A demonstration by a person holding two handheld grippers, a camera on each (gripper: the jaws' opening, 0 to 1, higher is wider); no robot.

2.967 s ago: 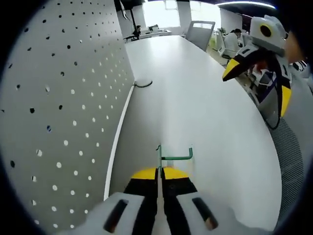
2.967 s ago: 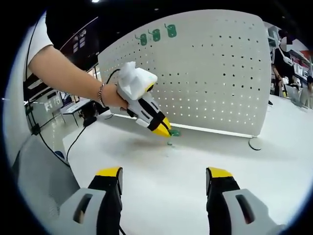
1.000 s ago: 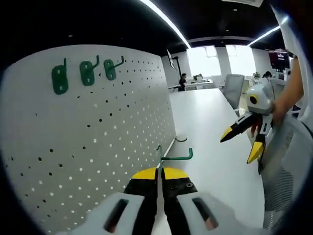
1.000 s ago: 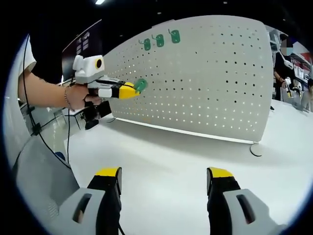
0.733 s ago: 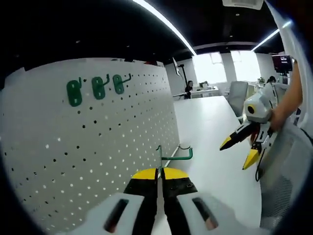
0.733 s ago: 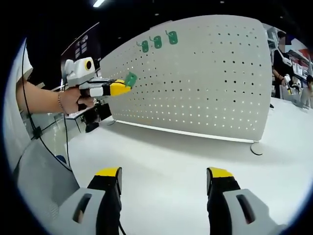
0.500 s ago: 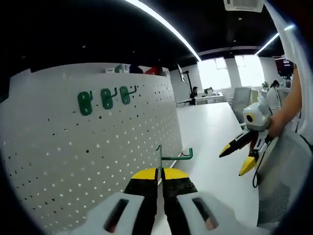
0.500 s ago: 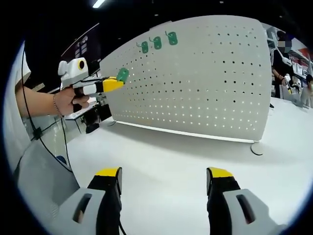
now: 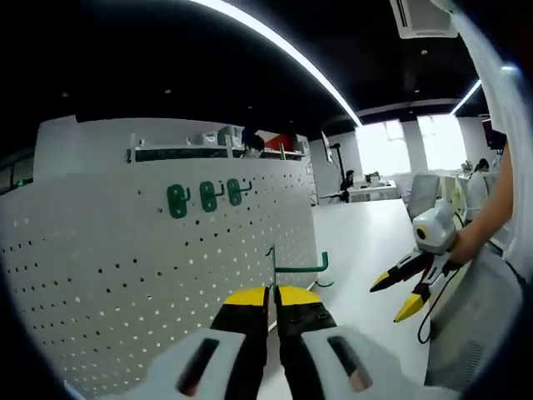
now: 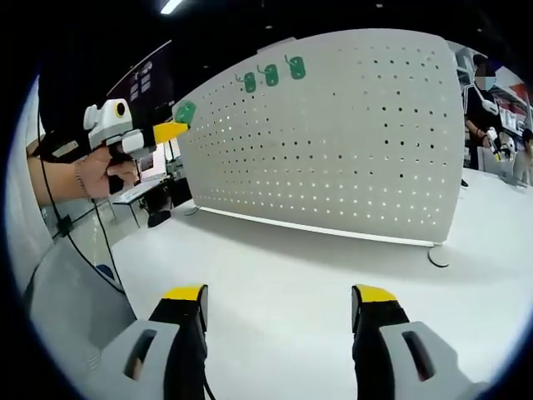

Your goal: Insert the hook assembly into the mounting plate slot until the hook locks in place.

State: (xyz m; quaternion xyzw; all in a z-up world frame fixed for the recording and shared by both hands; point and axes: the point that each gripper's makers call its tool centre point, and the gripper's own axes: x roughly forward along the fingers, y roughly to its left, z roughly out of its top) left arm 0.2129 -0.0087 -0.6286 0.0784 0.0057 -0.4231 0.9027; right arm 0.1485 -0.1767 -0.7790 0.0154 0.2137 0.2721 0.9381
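- Left gripper (image 9: 272, 292): white moulded body, black jaws tipped yellow
- Right gripper (image 10: 281, 304): same white shell, black jaws, yellow tips
- A black cable (image 10: 79, 250) trails below the person's wrist, which wears a bracelet (image 10: 79, 179)

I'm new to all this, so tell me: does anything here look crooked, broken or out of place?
Nothing stands out. Three green hooks hang in an even row near the top of the white perforated board, which stands upright on the white table. The left tongs hold a fourth green hook.
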